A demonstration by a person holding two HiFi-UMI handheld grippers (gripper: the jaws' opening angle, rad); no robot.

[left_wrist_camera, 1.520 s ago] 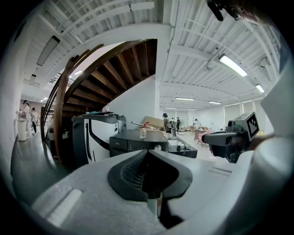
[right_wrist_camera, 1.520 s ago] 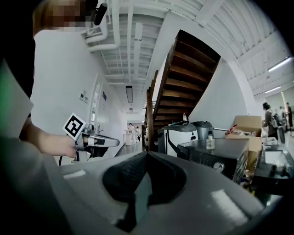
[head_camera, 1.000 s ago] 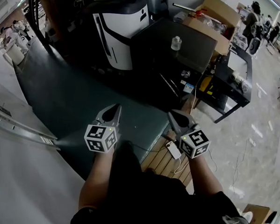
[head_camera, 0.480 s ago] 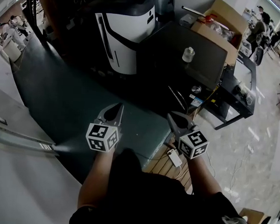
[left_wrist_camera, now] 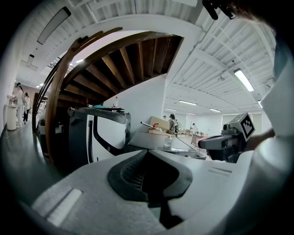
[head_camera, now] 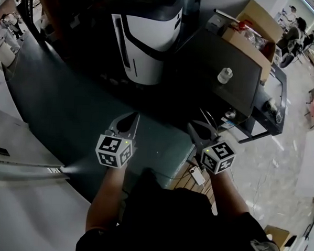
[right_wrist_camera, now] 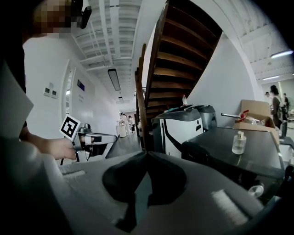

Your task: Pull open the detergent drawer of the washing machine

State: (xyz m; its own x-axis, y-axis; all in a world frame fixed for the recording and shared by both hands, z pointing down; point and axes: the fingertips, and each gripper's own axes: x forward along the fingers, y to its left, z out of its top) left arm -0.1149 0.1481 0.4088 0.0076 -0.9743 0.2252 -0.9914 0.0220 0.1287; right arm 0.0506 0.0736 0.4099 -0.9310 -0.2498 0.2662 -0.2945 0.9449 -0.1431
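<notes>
Zero sign of the detergent drawer from here. Can't tell if the washer is the white-and-black appliance (head_camera: 146,38) or the dark boxy unit (head_camera: 213,59) w/ a small bottle (head_camera: 224,75) on top. Prob light plastic on rails, maybe a bit sticky, so hook its front lip. Long axis should run front-to-back into the machine; facing can't be read. Both claws, left gripper (head_camera: 133,116) and right gripper (head_camera: 191,126), are pinched closed on nothing, well short of either unit.
</notes>
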